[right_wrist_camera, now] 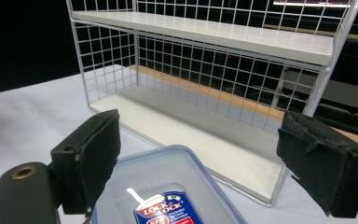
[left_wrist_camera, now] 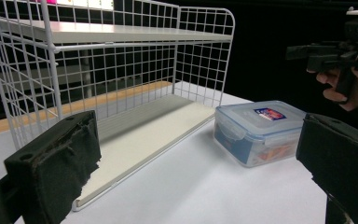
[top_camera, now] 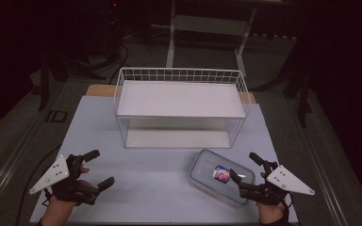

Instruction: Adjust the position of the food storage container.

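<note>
Left gripper (top_camera: 99,168) is spread wide near the table's (top_camera: 146,188) front-left corner, nothing between its jaws. Right gripper (top_camera: 245,165) is also spread, hovering over the lidded container (top_camera: 207,165) by the front-right corner. Left gripper view catches orange contents through its side wall.

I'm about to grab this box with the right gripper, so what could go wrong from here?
The box lies askew near the table's front edge, so a push could slide it off. The right gripper's open jaws might slip on its smooth lid. The rack stands close behind, so a lifted box might hit it.
</note>
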Available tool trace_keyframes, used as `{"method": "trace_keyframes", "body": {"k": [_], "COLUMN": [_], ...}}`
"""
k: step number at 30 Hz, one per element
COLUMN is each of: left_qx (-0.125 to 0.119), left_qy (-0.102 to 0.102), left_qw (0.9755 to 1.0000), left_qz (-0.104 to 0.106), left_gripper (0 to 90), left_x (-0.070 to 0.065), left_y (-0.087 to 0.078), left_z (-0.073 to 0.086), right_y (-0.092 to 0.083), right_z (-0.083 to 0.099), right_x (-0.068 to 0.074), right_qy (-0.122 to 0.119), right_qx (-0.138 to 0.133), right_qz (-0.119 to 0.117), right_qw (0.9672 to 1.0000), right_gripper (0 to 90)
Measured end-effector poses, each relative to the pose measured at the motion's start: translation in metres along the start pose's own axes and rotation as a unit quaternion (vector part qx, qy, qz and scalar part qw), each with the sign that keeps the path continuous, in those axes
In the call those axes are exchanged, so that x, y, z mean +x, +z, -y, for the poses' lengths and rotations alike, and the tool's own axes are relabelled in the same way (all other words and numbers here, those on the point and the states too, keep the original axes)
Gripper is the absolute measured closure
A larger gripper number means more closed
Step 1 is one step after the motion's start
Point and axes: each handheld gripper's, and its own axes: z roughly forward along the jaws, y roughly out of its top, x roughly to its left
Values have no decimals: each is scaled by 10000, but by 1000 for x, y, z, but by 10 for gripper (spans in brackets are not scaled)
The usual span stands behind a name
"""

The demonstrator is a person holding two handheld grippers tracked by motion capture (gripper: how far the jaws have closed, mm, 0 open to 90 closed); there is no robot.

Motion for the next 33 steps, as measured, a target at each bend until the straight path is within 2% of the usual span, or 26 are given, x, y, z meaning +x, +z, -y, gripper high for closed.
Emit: {"method": "trace_keyframes", "body": {"k": [3,5,7,11,12,14,17,19,20,22,23,29,30,32,33], "left_qx": [11,11,-13,6,6,-1,-6,6,6,25,42,52,61,74,71], "left_qy": [16,29,16,20,20,15,26,31,31,19,48,70,72,73,77], "left_qw": [10000,10000,10000,10000,10000,10000,10000,10000,10000,10000,10000,10000,10000,9999,9999], "left_qz": [-3,4,6,26,26,20,18,20,20,29,23,21,24,30,37], "left_gripper": [0,0,0,0,0,0,0,0,0,0,0,0,0,0,0], "left_x": [0,-1,-1,0,0,-1,-1,-1,-1,-2,-2,-2,-2,-2,-2], "left_y": [0,0,0,1,1,1,1,1,1,2,3,4,4,4,4], "left_z": [0,-1,-1,0,0,0,-1,-1,-1,0,0,0,0,1,1], "right_y": [-1,-2,-1,-2,-3,-4,-8,-11,-11,-15,-20,-30,-31,-32,-36], "right_z": [-2,-7,-9,-13,-13,-15,-12,-6,-6,1,8,31,34,38,45], "right_x": [1,1,2,-2,-2,-4,-9,-13,-13,-17,-20,-27,-29,-31,-34], "right_qy": [-5,69,80,213,209,125,52,125,125,151,189,376,369,342,344], "right_qx": [-7,-58,29,49,58,225,427,605,605,785,917,1151,1199,1282,1427], "right_qz": [-24,-134,-41,-77,-100,0,32,-18,-18,26,60,219,188,214,254], "right_qw": [10000,9999,10000,9997,9997,9997,9991,9981,9981,9968,9956,9924,9919,9909,9888], "right_gripper": [128,128,128,136,136,154,237,310,310,390,484,617,658,674,748]}}
